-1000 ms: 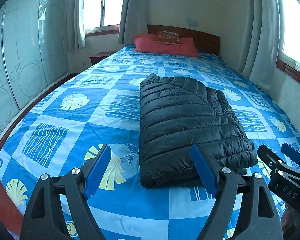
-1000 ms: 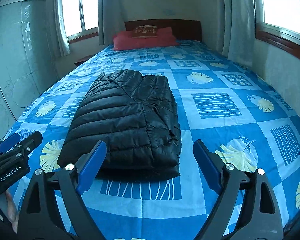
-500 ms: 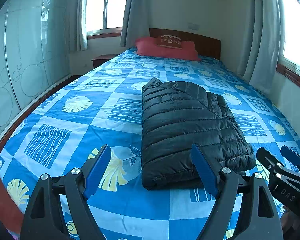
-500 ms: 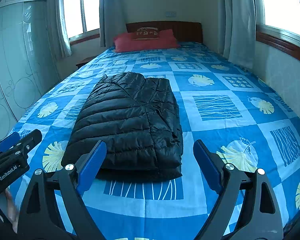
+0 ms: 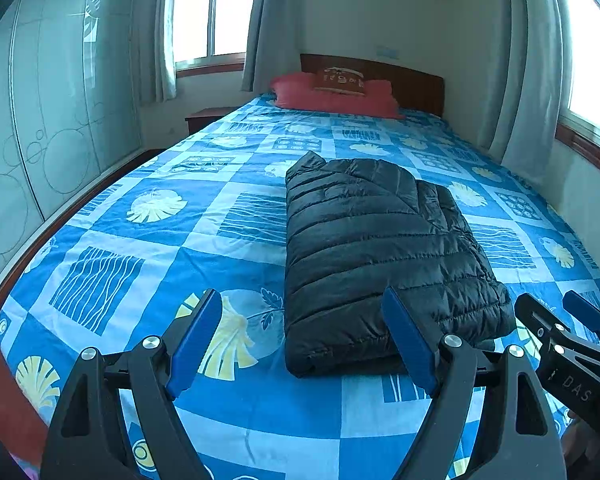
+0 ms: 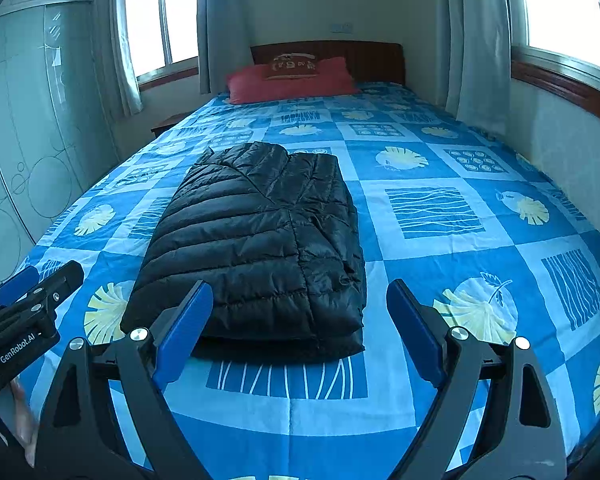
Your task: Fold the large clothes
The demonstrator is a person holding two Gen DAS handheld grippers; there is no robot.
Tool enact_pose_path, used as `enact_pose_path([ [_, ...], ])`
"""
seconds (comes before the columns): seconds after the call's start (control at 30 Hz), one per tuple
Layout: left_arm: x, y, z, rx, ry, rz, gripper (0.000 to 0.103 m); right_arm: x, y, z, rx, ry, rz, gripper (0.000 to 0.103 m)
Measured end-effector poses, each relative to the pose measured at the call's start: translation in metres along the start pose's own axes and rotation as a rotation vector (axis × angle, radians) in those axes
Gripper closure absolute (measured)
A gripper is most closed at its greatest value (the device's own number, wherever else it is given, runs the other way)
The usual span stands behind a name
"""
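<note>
A black quilted puffer jacket (image 5: 380,256) lies folded into a thick rectangle on the bed; it also shows in the right wrist view (image 6: 260,236). My left gripper (image 5: 302,340) is open and empty, held above the near edge of the bed, with the jacket's near left corner between its blue pads. My right gripper (image 6: 300,332) is open and empty, just short of the jacket's near right edge. Each gripper shows at the edge of the other's view: the right gripper (image 5: 572,344) and the left gripper (image 6: 28,304).
The bed (image 6: 460,216) has a blue patterned cover. A red pillow (image 6: 292,80) and a wooden headboard are at the far end. A glass-front wardrobe (image 5: 40,120) stands along the left. Curtains and a wall (image 6: 568,140) run close along the right.
Both grippers have drawn back and tilted up a little, so the jacket sits slightly lower and farther in both views. The jacket has not moved.
</note>
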State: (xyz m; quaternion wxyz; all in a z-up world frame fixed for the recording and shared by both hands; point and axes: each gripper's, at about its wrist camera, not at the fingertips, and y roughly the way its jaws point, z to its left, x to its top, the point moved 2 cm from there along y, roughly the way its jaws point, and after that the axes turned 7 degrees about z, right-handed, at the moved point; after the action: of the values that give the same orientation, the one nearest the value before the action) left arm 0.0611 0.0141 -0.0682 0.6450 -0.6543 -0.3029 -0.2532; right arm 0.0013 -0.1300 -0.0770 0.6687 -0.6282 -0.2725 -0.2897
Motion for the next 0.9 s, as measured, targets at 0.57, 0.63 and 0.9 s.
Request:
enact_pose_path([
  [0.57, -0.0012, -0.0001, -0.0041, 0.004, 0.005, 0.002, 0.022, -0.0017, 0.0009, -0.0002, 0.001, 0.004, -0.003, 0.015],
  [0.63, -0.0007, -0.0015, -0.0036, 0.002, 0.001, -0.003, 0.022, -0.0017, 0.0008, -0.0002, 0.002, 0.003, -0.003, 0.015],
  [0.9, 0.0021, -0.0011, -0.0048, -0.001, 0.003, 0.013, 0.021, -0.0005, -0.0004, 0.0005, -0.001, 0.004, -0.011, 0.015],
])
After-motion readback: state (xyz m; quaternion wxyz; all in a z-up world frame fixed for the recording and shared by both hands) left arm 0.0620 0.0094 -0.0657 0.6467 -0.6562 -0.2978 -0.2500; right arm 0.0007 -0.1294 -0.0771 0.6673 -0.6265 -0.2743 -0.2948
